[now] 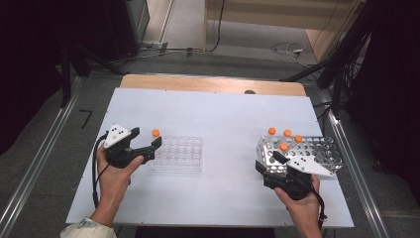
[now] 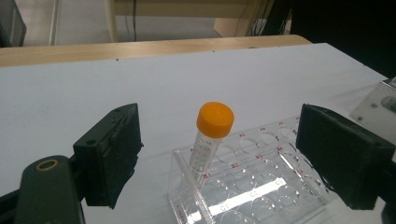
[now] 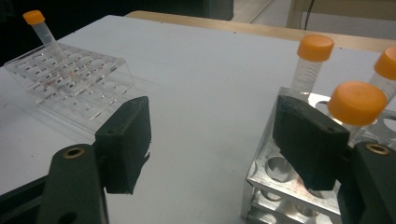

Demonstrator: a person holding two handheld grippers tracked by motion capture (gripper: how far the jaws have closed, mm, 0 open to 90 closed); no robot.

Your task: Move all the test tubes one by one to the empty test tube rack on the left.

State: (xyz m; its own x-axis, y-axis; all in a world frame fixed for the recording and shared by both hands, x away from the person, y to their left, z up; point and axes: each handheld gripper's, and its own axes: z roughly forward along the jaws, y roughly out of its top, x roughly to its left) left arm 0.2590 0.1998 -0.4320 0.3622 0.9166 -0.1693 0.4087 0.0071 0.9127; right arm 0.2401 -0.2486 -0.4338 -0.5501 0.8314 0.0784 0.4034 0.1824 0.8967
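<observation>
Both grippers gape empty: left gripper [image 1: 154, 144] flanking a leaning orange-capped tube [image 2: 211, 140] in the clear rack [image 1: 178, 154], which a careless withdrawal might topple.

In my left gripper view the clear rack [image 2: 243, 186] runs off the bottom edge, and its printed hole labels are too small to read. In my right gripper view the metal rack [image 3: 280, 186] is cut off at the bottom and right, my own jaw covers part of it, and one orange-capped tube [image 3: 387, 65] is clipped by the right edge.
</observation>
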